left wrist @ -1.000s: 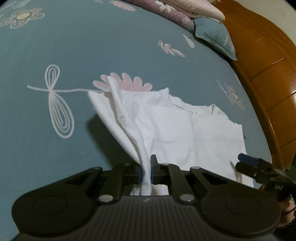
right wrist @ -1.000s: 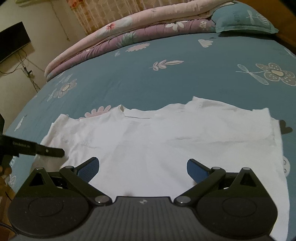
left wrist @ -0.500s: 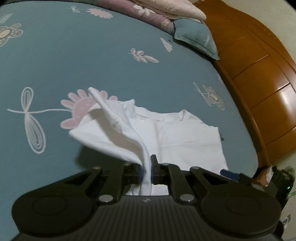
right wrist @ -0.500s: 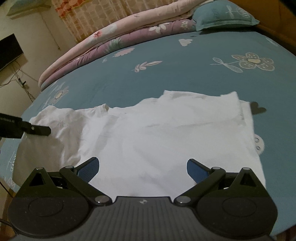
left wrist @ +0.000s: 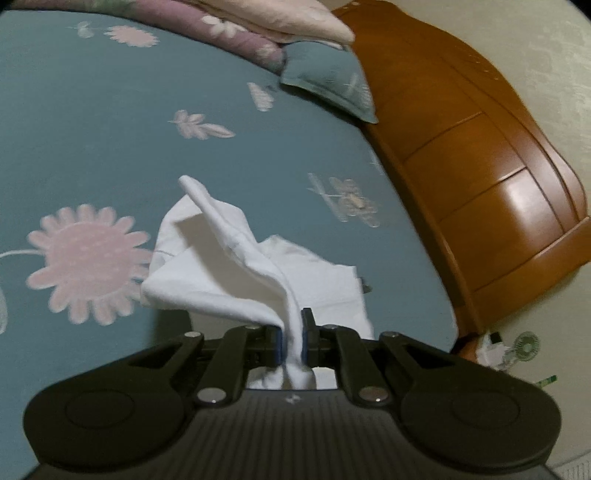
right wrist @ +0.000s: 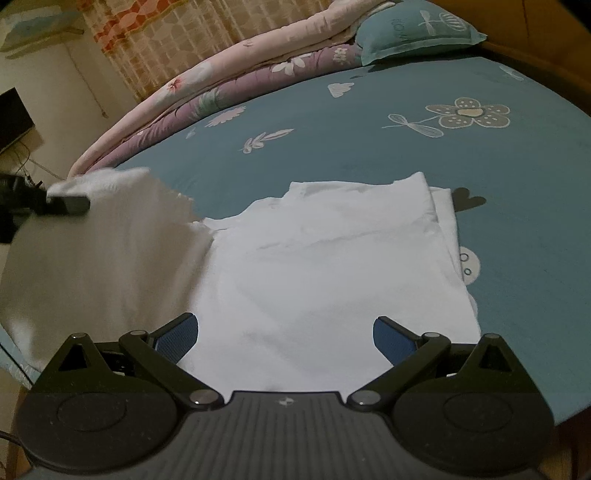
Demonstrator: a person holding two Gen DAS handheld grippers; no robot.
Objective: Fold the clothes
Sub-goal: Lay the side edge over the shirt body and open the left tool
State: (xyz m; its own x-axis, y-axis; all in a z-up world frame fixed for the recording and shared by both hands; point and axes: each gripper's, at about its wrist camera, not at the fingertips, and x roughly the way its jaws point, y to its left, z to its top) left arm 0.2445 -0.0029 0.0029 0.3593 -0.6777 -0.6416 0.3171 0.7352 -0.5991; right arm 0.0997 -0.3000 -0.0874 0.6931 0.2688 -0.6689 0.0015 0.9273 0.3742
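A white T-shirt (right wrist: 325, 266) lies on the blue flowered bedsheet (right wrist: 369, 140). My left gripper (left wrist: 291, 341) is shut on the shirt's left edge and holds it raised, so the cloth (left wrist: 236, 266) drapes up from the bed in a fold. In the right wrist view the lifted part (right wrist: 103, 243) hangs at the left, with the left gripper's finger (right wrist: 68, 205) dark against it. My right gripper (right wrist: 284, 334) is open, hovering over the shirt's near hem with nothing between its blue pads (right wrist: 391, 336).
Folded quilts (right wrist: 229, 85) and a blue pillow (right wrist: 417, 33) lie along the far side of the bed. A wooden headboard (left wrist: 480, 184) runs along the right in the left wrist view, with floor and a small fan (left wrist: 526, 345) beyond it.
My left gripper has lifted the shirt's left side higher and carried it rightward over the body. The right gripper stayed open over the hem.
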